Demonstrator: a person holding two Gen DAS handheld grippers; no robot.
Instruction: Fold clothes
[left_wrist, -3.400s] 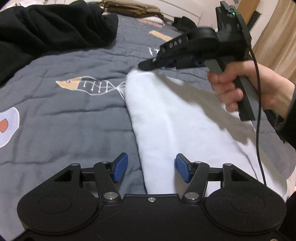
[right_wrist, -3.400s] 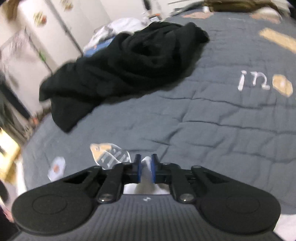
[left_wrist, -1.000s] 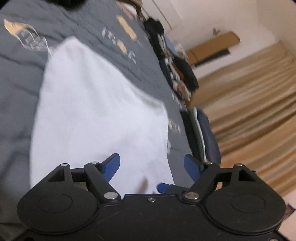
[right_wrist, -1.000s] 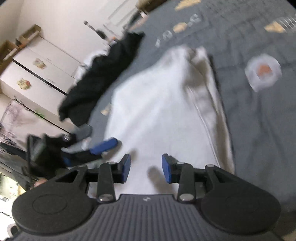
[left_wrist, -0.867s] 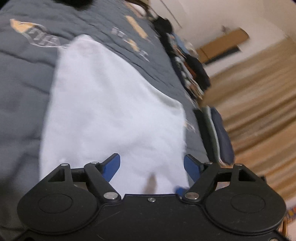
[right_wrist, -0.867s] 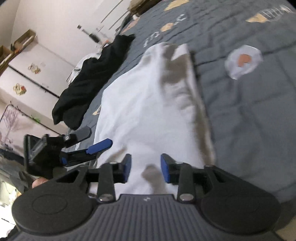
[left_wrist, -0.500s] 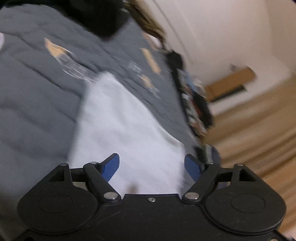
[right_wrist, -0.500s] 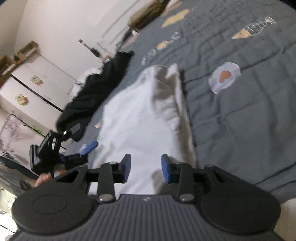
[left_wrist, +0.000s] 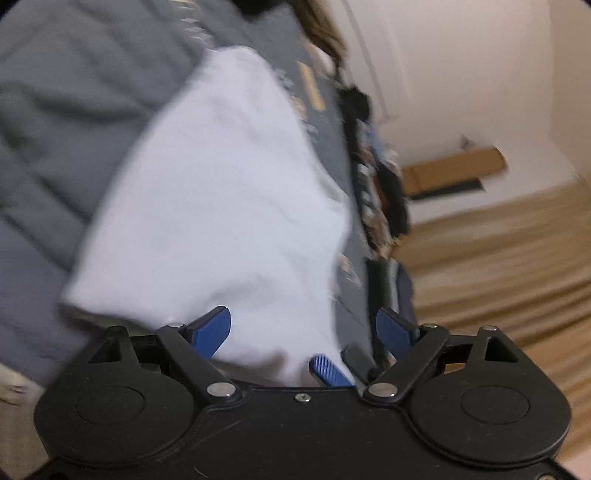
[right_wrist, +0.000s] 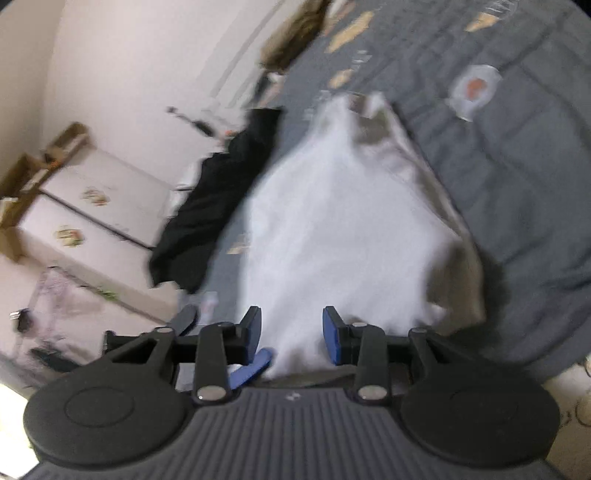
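A white garment lies spread on the grey quilt, its near edge right at both grippers. My left gripper hovers low over that near edge, its jaws wide and still opening; the cloth lies under them and neither pad presses it. In the right wrist view the same white garment stretches away from my right gripper, whose blue pads stand a small gap apart with cloth showing behind the gap, unpinched. Each view shows a blue fingertip of the other gripper close below. Both views are blurred.
A black garment lies on the quilt's far left, with white cabinets beyond it. A row of stacked clothes lines the bed's right edge, before beige curtains. The quilt to the right of the white garment is bare.
Both grippers have drawn in to the white garment's near edge and close to each other. The left view has rolled and its jaws stand wider. The right jaws keep the same gap.
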